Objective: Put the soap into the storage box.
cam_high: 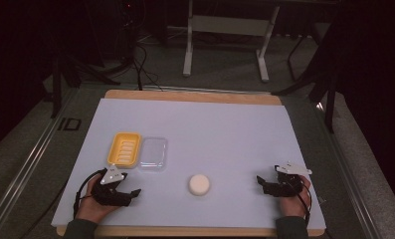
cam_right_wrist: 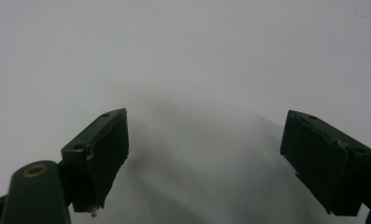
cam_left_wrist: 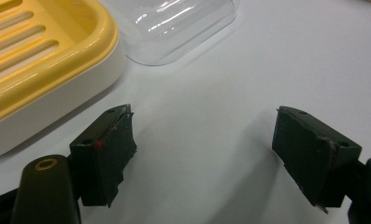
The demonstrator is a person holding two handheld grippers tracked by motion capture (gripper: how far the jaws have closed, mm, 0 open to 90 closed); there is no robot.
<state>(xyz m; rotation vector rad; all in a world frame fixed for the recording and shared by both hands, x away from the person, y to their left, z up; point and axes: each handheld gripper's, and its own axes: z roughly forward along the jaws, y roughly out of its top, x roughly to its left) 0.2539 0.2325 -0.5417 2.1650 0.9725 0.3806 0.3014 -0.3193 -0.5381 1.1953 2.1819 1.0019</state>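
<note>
Both pairs of jaws stand spread wide with nothing between them, so by my reading the work has not yet begun: no thing is gripped, touched or lifted. The left gripper (cam_left_wrist: pixel 204 149) rests low over the bare white tabletop (cam_left_wrist: pixel 230 88), its black pads parted around empty surface, and the right gripper (cam_right_wrist: pixel 204 154) is likewise released, looking along its own jaws at plain white sheet and their soft shadow. Taking the yellow slatted plastic soap dish (cam_high: pixel 125 149) as the landmark, the left gripper (cam_high: pixel 127 192) sits just on the person's side of it, near its front corner but apart from it; in the left gripper view the dish (cam_left_wrist: pixel 43 56), yellow inset on a white base, lies ahead and to the left of the jaws, outside the gap between them. The clear rectangular plastic lid (cam_high: pixel 153 153) lies flat right beside the dish, on the side toward the table's middle, the two apparently touching along their long edges. The round white bar of soap (cam_high: pixel 199 184) lies by itself well apart from the dish, nearer the person's edge, roughly between the two grippers. The right gripper (cam_high: pixel 267 185) is farther still from the dish, beyond the soap, with its jaws pointing toward it. What seems left is everything: taking up the soap, setting it in the dish, and likely fitting the lid on top.
</note>
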